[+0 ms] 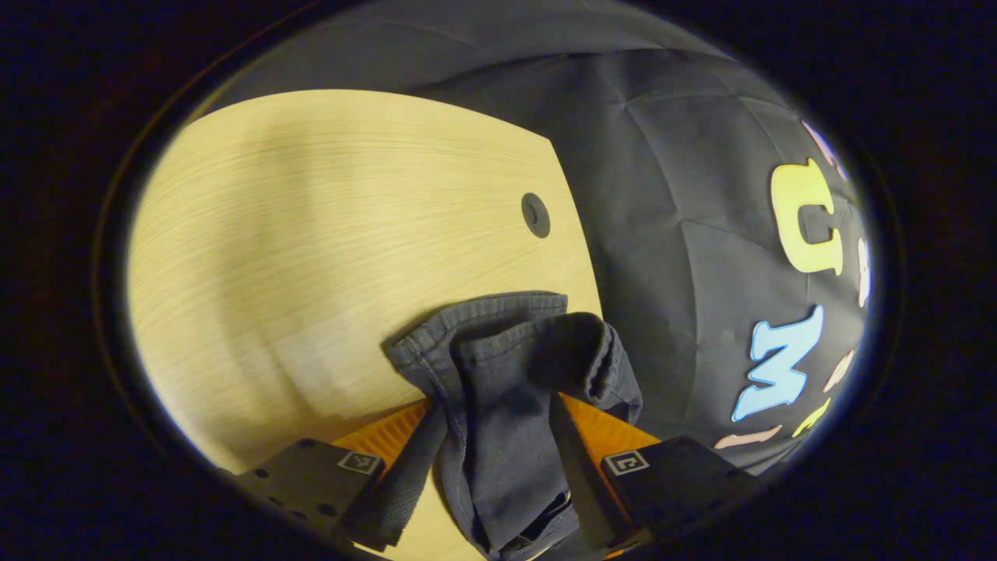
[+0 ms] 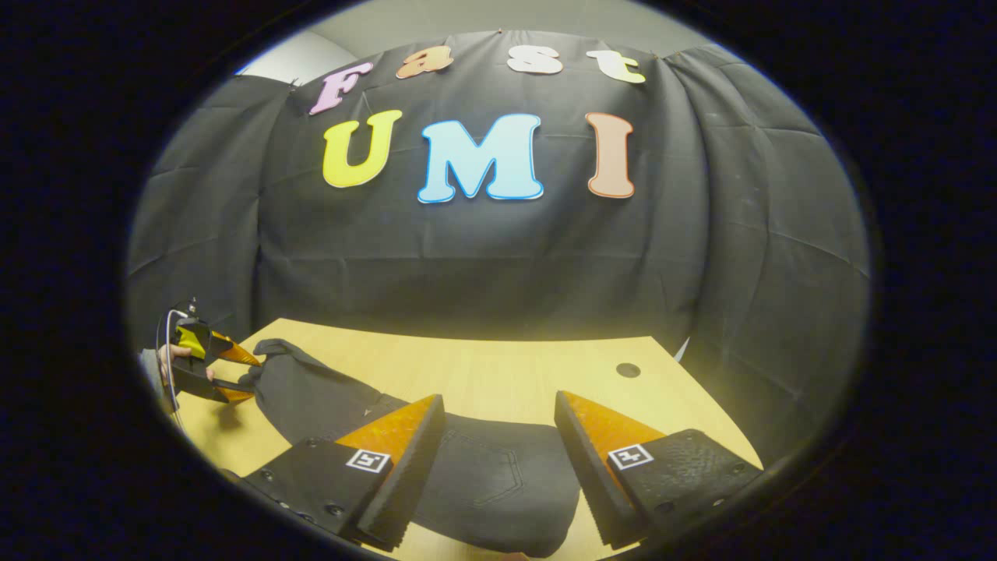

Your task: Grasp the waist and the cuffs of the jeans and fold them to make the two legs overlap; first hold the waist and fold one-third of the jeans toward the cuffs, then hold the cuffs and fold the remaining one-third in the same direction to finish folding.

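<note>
Gripping bunched cuffs (image 1: 498,343) of dark denim jeans (image 2: 475,467) in left gripper (image 1: 498,436); right gripper (image 2: 498,467) spread wide above waist, leg-overlap stage likely.

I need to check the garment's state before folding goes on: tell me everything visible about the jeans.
The jeans are dark, near-black denim with stitched seams and a back pocket facing up, lying on the wooden table. The left gripper pinches the bunched cuffs; the right gripper hangs open above the seat, apparently not touching.
</note>
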Available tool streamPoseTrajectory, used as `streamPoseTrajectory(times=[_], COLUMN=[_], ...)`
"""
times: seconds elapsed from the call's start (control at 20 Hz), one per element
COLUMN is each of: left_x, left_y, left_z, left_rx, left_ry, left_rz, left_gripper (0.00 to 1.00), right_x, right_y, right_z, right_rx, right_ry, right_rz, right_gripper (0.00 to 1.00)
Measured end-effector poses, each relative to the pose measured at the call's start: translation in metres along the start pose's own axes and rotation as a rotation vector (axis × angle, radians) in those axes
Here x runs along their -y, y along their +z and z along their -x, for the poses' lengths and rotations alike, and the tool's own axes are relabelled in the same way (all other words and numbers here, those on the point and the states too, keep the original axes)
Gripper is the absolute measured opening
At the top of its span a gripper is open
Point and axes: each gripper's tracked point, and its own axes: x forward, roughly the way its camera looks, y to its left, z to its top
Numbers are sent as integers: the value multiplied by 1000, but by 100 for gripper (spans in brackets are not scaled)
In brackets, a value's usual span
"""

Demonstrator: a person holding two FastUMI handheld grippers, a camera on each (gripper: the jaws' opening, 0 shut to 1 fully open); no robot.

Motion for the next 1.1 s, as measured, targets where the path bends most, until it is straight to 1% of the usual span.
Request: streamPoseTrajectory(times=[0.05, 0.1, 0.15, 0.2, 0.3, 0.35, 0.4, 0.45, 0.55, 0.65, 0.7, 0.75, 0.85, 0.95, 1.1], left_x=[-3, -3, -2, -4, -5, -1, 3, -4, -1, 2, 7, 11, 34, 57, 106], left_y=[0, -2, -2, -2, -2, -1, -2, -1, -1, -1, 0, -3, -5, -14, -35], left_z=[-5, -7, -8, -9, -12, -15, -15, -26, -17, -17, -10, -6, 8, 22, 46], left_rx=[-1, -2, -5, -6, -10, -8, -14, -9, -3, 4, 3, 5, 13, 14, 2], left_ry=[8, 8, 13, 18, 14, 0, -22, -18, -48, -65, -79, -92, -139, -180, -280], left_rz=[-10, -20, -36, -50, -57, -44, -36, -26, 18, 51, 50, 41, 11, -49, -124], left_gripper=[82, 60, 61, 45, 36, 24, 24, 24, 11, 11, 7, 7, 7, 8, 7], right_x=[0, 1, 2, 4, 5, 5, 5, 5, 5, 5, 6, 7, 8, 9, 10], right_y=[0, 0, -3, -4, -4, -5, -7, -8, -7, -6, -6, -5, -4, -1, 5], right_z=[0, 0, 2, 3, 2, 1, 0, 0, -1, -1, -1, -1, 0, 2, 5], right_rx=[-3, -7, -13, -18, -24, -30, -37, -42, -48, -46, -45, -47, -48, -38, -27], right_ry=[-5, -9, -12, -13, -15, -16, -15, -15, -9, -5, -6, -8, -7, -9, -10], right_rz=[-2, -4, -6, -7, -1, 3, 6, 8, 7, 4, 4, 3, -1, 2, 0], right_gripper=[86, 86, 86, 86, 86, 86, 86, 86, 86, 86, 86, 86, 86, 86, 86])
